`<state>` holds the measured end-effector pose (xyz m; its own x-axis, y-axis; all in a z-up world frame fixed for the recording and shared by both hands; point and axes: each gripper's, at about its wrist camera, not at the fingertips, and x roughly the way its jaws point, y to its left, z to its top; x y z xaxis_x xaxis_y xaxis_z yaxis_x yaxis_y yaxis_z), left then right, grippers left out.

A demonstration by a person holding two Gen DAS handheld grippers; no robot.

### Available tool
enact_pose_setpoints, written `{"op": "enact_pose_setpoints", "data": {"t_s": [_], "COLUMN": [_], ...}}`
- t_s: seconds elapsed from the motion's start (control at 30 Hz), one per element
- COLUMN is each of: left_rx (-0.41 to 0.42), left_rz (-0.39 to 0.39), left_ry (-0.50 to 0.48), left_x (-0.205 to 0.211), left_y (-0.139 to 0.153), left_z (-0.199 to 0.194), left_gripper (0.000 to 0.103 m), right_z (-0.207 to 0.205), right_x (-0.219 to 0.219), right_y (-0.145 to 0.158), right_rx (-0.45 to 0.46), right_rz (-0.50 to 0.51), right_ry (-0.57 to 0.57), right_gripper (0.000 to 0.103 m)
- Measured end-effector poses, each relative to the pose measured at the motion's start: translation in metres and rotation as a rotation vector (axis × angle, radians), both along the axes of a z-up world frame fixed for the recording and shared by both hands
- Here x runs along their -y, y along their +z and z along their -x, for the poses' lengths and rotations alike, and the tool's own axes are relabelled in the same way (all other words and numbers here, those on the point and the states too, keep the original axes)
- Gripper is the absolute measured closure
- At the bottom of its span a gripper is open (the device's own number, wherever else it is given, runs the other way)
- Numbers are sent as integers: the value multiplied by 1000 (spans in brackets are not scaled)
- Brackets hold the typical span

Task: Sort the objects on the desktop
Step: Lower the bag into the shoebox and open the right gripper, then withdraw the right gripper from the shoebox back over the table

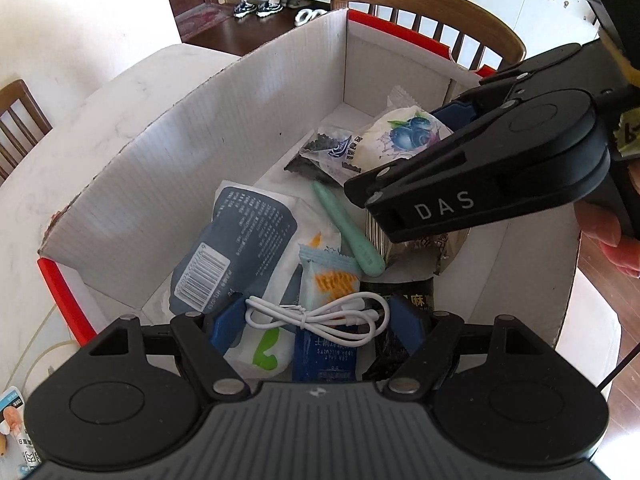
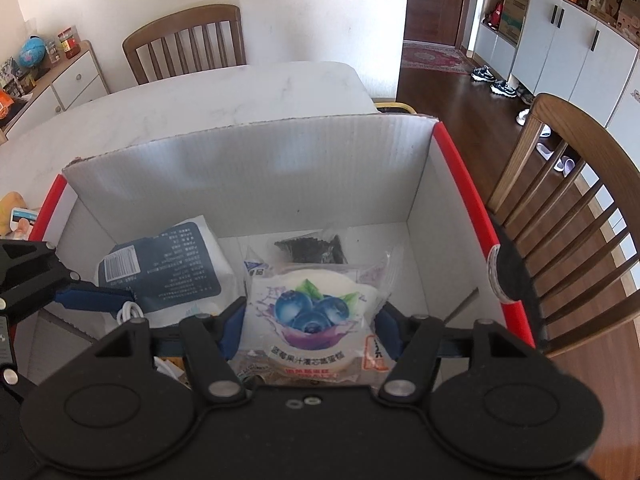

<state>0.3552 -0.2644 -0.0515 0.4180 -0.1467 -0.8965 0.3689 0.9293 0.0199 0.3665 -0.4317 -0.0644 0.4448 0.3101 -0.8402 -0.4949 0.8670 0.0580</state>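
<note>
The box [image 2: 248, 168] fills the middle of both views, white corrugated walls with red edges, standing on the pale bench [image 2: 200, 96]. It is stiff enough to take things dropped in.

The cake pack [image 2: 308, 312], a clear wrapper printed with blueberries, sits low centre in the right wrist view, between the blue pads of the right tool [image 2: 310, 322]. The pads flank its sides; whether they press or have just let go I cannot tell, though the jaws stand fairly wide. I judge it light, soft and easy to crush, with slippery film: hold it across the round body, gently, not by the crimped ends.

The blue-grey pouch [image 1: 236, 240] lies centre left in the left wrist view; probably limp and light, best taken at its edge.

The green stick [image 1: 348, 232] lies slantwise beside it, rigid and smooth; take it mid-length.

The cable [image 1: 316, 316], a tied white coil, lies low centre, right in front of the left tool [image 1: 316, 324], whose jaws stand wide on either side with nothing pressed. It looks floppy and light; take it at the tie.

The left wrist view alone shows the small sachets, the stick and the right tool from outside, at right. The right wrist view alone shows the cake's label, and the far chair [image 2: 188, 40].
</note>
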Motion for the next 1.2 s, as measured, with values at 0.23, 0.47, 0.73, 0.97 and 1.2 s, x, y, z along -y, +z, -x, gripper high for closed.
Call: {"op": "enact_pose_setpoints", "data": {"t_s": [0.23,0.47,0.73,0.97,1.2], "left_rx": [8,39,58,83,88], "left_rz": [-1,10,35,65,129], "left_ry": [2,3,31,41,65], "left_x": [-3,-3,-7,-7,-17], "left_y": [2,11,21,25,33], "left_z": [4,15,25,35,50], "left_gripper": [24,21,19,19,18], "right_z": [0,5,14,27,42], "right_x": [2,5,8,10,17], "right_y": [2,13,23,34,49], "right_rx": [-2,17,32,48,62], "right_rz": [-12,-42,-60,-68,-87], "right_ry": [-8,-17,-16,-2,4], "right_gripper": [30,23,22,22,18]}}
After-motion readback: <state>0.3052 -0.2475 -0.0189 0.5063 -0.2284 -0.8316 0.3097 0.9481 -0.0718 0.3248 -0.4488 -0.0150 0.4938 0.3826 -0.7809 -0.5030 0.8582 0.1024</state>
